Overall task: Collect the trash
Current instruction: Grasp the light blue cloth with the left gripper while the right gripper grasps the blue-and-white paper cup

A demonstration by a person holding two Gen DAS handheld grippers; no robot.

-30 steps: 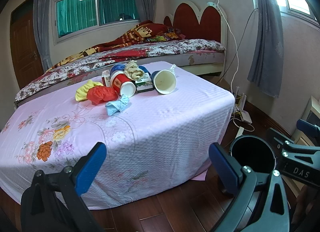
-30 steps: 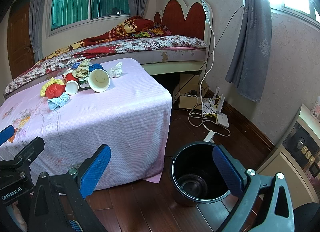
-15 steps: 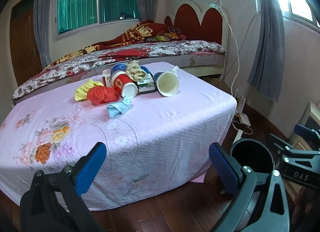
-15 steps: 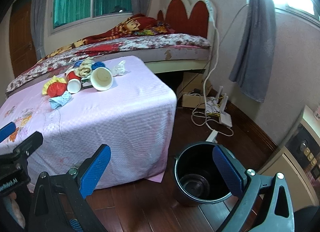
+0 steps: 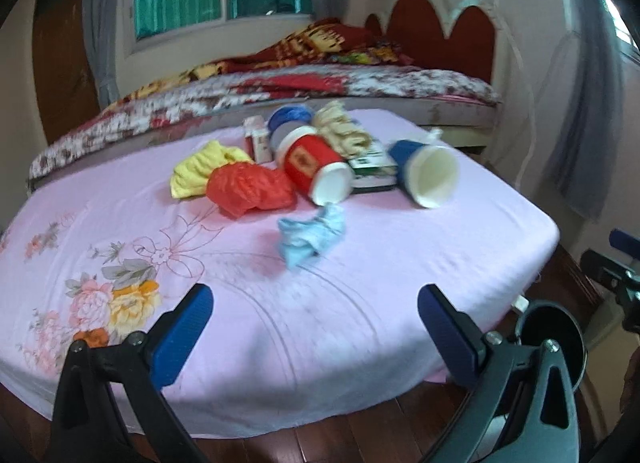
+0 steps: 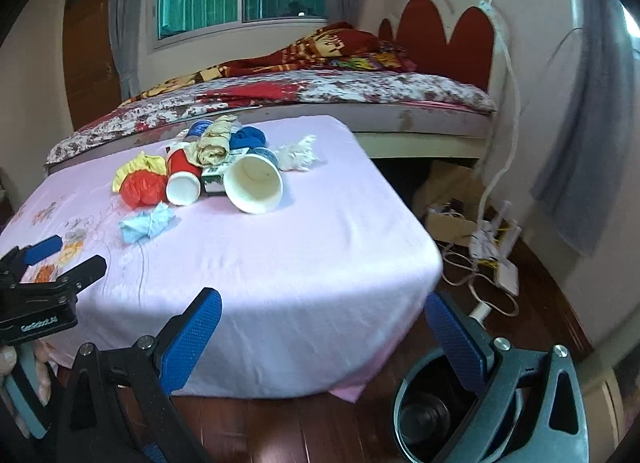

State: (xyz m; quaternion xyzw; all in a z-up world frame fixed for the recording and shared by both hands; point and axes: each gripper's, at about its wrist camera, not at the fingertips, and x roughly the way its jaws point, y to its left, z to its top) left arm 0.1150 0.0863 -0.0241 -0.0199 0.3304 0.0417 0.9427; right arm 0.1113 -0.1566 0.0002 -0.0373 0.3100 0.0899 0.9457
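Observation:
A heap of trash lies on the pink-covered table [image 5: 400,263]: a red paper cup [image 5: 316,167], a blue paper cup [image 5: 428,171] on its side, a red bag [image 5: 248,189], a yellow wrapper [image 5: 200,171], a crumpled light-blue tissue [image 5: 312,235], a small box [image 5: 256,139] and a green pack [image 5: 372,167]. The pile also shows in the right wrist view, with the blue cup [image 6: 254,183] and tissue [image 6: 148,225]. My left gripper [image 5: 316,327] is open over the table's near edge. My right gripper [image 6: 324,337] is open, at the table's front corner above the black bin [image 6: 432,415].
The black bin [image 5: 552,335] stands on the wooden floor right of the table. A bed [image 6: 320,95] with a red headboard lies behind. Cables and a power strip [image 6: 496,263] lie on the floor by the wall. The left gripper's body [image 6: 40,295] shows at the right view's left edge.
Both grippers have moved forward and up towards the table; the trash pile looks nearer and the bin has slid lower in both views. Both grippers stay open.

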